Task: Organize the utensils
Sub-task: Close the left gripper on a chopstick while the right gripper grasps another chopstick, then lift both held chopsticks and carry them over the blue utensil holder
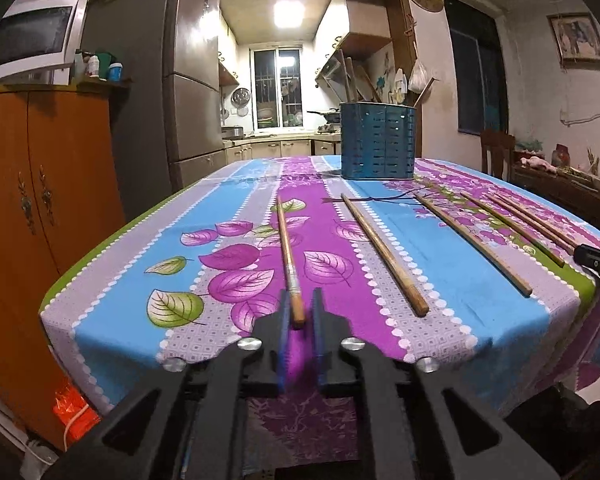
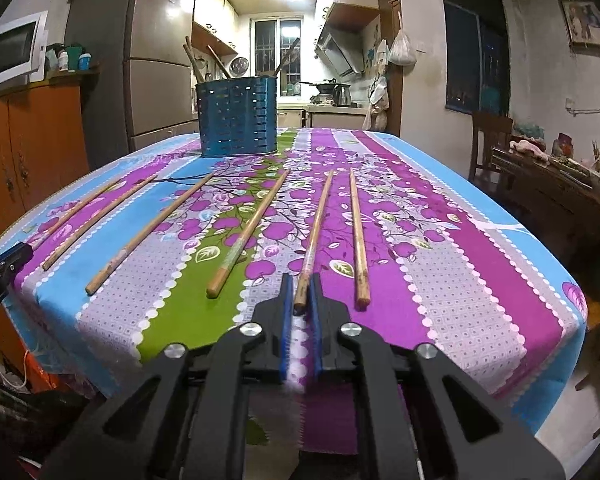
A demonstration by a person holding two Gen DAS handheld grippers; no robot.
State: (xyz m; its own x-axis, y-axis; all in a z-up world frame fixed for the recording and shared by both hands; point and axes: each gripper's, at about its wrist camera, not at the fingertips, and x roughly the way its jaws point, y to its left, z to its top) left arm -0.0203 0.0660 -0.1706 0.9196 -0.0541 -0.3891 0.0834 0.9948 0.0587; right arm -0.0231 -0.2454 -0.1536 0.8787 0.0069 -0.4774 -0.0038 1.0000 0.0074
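- Chopsticks lie in a loose row across the near half of the counter, which wears a striped purple, blue and green floral cloth; their thick ends point toward me.
- Far left of the row, in the left wrist view, my left gripper has its jaws drawn together on the thick end of the leftmost chopstick. I judge the blue pads are pinching it, though blur softens the contact.
- Next to the right lies a second chopstick, untouched, then several more fanning toward the right edge.
- In the right wrist view, my right gripper is clamped on the thick end of another chopstick, second from the right of the row; its neighbour lies just beside it, not touching.
- At the far end of the counter stands a blue slotted utensil holder, upright, with a few sticks already leaning inside it.
- I judge the step in hand is lifting both held chopsticks for the holder. To do it well, I would raise each end slowly so the long tail clears the cloth without swinging into neighbours, keep the grip firm because I hold each at its very end, then tip each one thin end down over the holder's mouth.
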